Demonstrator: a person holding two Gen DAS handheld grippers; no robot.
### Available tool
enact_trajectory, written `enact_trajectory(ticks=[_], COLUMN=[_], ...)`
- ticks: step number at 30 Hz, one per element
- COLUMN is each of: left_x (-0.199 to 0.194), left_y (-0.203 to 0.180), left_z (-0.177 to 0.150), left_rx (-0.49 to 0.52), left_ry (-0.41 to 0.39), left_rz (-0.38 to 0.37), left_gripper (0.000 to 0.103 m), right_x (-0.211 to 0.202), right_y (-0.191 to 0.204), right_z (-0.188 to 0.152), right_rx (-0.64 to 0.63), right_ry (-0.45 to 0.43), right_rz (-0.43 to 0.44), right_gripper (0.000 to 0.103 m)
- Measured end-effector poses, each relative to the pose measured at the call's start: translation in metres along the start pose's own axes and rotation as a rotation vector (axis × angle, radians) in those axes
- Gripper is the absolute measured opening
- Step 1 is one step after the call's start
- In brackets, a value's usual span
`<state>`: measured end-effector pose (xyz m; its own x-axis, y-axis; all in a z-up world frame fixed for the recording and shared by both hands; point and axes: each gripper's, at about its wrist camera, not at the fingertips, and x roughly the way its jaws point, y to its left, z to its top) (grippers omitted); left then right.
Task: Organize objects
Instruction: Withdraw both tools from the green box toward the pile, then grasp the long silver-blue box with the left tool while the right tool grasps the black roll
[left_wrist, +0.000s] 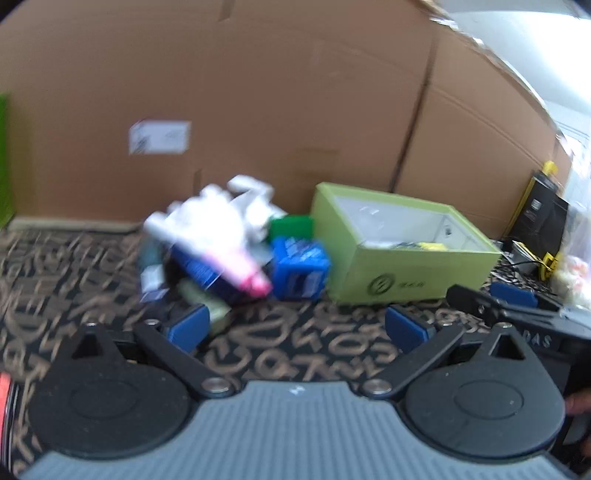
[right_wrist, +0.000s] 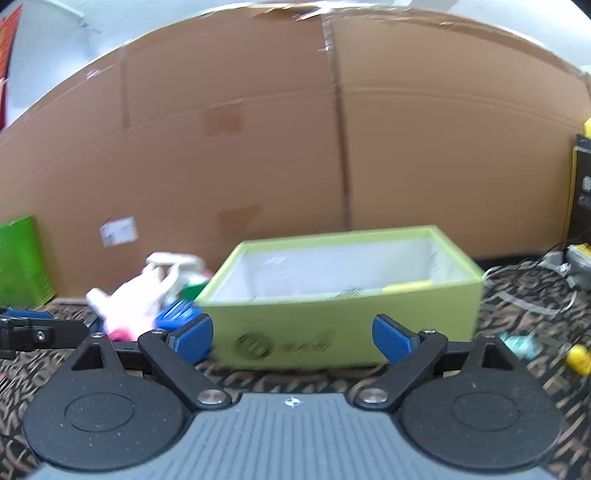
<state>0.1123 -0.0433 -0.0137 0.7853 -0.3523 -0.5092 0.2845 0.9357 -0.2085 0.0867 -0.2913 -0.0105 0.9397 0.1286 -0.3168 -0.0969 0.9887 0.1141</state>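
Loose pile (left_wrist: 221, 240) on patterned worktop (left_wrist: 74, 266), just left of green box (right_wrist: 343, 325); left gripper (left_wrist: 299, 328) and right gripper (right_wrist: 291, 338) jaws wide, empty; advised: single out one item, grip squarely.

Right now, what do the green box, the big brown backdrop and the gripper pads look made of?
Green box: looks like rigid paperboard, matte lime outside, white lining, printed logo on the front. Brown backdrop: corrugated cardboard, matte, with fold creases, tape seams and a shipping label. Left gripper and right gripper pads: blue, apparently rubber or soft plastic; blur hides any texture.
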Motion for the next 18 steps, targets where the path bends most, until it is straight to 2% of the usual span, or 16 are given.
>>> enact_trajectory(ticks=[4,9,15,18], left_x=[-0.001,-0.008,-0.003,-0.001], left_y=[0.026,0.052,0.076,0.085], left_z=[-0.017,-0.024,-0.017,-0.01], left_rx=[-0.031,-0.067,-0.107,-0.113], left_ry=[0.031,0.012,0.036,0.031], left_rz=[0.088,0.182,0.219,0.25], left_gripper=[0.103,0.103,0.103,0.103], right_x=[0.01,0.017,0.022,0.03], right_y=[0.022,0.053,0.084,0.1], right_z=[-0.02,-0.036,-0.039,-0.04], right_rx=[-0.018,-0.027,-0.084,-0.127], right_ry=[0.055,0.118,0.134,0.144], right_rz=[0.065,0.114,0.156,0.191], right_gripper=[0.096,0.096,0.096,0.09])
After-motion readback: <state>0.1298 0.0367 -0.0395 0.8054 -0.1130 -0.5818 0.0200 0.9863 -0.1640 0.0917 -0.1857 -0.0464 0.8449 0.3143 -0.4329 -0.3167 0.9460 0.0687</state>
